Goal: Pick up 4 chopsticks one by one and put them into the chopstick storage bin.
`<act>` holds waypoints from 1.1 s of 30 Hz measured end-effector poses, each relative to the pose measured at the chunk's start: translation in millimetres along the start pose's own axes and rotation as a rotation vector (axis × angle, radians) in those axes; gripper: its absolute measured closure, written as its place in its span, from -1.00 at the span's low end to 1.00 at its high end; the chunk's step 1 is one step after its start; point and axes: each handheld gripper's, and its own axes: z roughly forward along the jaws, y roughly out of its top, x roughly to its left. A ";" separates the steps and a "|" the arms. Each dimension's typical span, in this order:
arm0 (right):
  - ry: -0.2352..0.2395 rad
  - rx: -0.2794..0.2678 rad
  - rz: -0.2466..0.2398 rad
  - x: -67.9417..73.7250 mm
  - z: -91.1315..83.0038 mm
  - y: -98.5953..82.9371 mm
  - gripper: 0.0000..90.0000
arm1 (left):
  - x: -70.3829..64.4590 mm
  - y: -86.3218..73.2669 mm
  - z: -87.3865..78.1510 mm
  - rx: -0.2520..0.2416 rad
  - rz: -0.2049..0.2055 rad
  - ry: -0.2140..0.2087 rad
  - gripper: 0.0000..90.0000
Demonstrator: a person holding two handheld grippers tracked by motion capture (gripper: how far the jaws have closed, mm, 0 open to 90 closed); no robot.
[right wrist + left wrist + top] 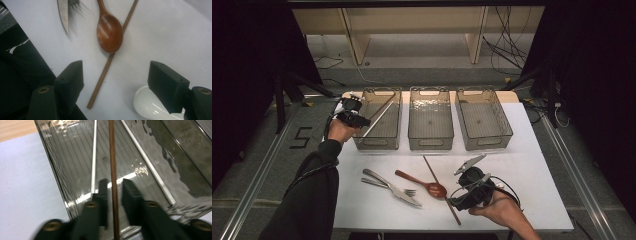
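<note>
**Brown chopstick held over left bin**

Left gripper (113,192) over the left bin (362,142), jaws nearly closed on a thin brown chopstick (113,157). Light, stiff, smooth, likely to slip; best pinched mid-length. Right gripper (116,80) wide open, empty, above the counter (542,165) and a second chopstick (105,72).

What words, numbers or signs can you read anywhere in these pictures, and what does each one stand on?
"5": a large black numeral marked on the grey floor left of the white table, seen in the high view.
Nothing else can be read: the three clear smoky plastic bins, the wooden spoon and the wooden chopstick carry no visible lettering.
</note>
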 end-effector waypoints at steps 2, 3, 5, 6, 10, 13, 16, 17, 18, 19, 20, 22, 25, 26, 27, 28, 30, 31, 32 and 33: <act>0.001 0.003 0.000 -0.4 0.4 0.0 -0.35 | -1.3 -0.6 -2.9 -0.001 0.009 -0.016 0.44; 0.001 0.004 0.001 -0.3 0.5 -0.1 -0.35 | -2.4 -0.7 -5.3 -0.003 0.010 -0.024 0.37; 0.001 0.003 0.002 -0.1 0.4 -0.1 -0.34 | -5.6 -1.2 -11.2 0.000 0.017 -0.040 0.21; 0.000 0.002 0.002 -0.1 0.3 0.0 -0.35 | -7.5 -1.9 -15.3 -0.006 0.025 -0.050 0.15; -0.002 0.005 0.003 0.8 1.1 0.3 -0.35 | -17.9 -6.3 -31.4 -0.034 0.037 -0.096 -0.16; -0.002 0.011 0.003 1.8 2.5 0.3 -0.34 | -28.6 -12.7 -43.8 -0.050 0.054 -0.133 -0.36; -0.004 0.019 0.004 3.3 5.0 0.6 -0.35 | -41.0 -21.1 -54.2 -0.075 0.069 -0.174 -0.53; -0.002 0.022 0.002 4.1 5.9 0.9 -0.35 | -45.4 -24.2 -56.7 -0.082 0.080 -0.183 -0.56; -0.004 0.026 0.000 4.9 7.0 1.2 -0.34 | -50.0 -27.3 -58.8 -0.086 0.091 -0.191 -0.60; -0.005 0.030 -0.001 5.6 8.3 1.7 -0.35 | -54.0 -30.3 -60.6 -0.086 0.105 -0.198 -0.63; -0.007 0.037 -0.002 6.5 9.7 2.0 -0.34 | -57.6 -33.0 -62.6 -0.087 0.112 -0.203 -0.65; -0.011 0.054 -0.008 8.8 13.0 2.9 -0.34 | -64.9 -38.6 -66.6 -0.087 0.138 -0.210 -0.66; -0.018 0.076 -0.021 12.8 18.2 4.2 -0.32 | -73.9 -47.2 -70.7 -0.092 0.160 -0.223 -0.70; -0.018 0.086 -0.024 13.9 20.1 4.6 -0.31 | -77.1 -50.7 -71.2 -0.093 0.172 -0.227 -0.71; -0.023 0.094 -0.029 14.8 22.6 4.8 -0.30 | -80.3 -54.9 -72.0 -0.094 0.178 -0.228 -0.72; -0.030 0.111 -0.033 16.1 26.0 5.1 -0.29 | -82.0 -57.3 -72.3 -0.096 0.179 -0.232 -0.72; -0.035 0.134 -0.036 17.5 30.1 5.1 -0.26 | -86.2 -63.5 -73.8 -0.101 0.183 -0.232 -0.74; -0.037 0.143 -0.038 17.9 32.3 5.2 -0.25 | -89.8 -67.9 -74.9 -0.109 0.188 -0.237 -0.74; -0.040 0.153 -0.040 18.1 34.8 5.2 -0.23 | -92.7 -71.1 -75.9 -0.110 0.196 -0.239 -0.74; -0.044 0.162 -0.043 18.0 36.9 5.2 -0.21 | -95.0 -73.4 -76.6 -0.116 0.198 -0.242 -0.74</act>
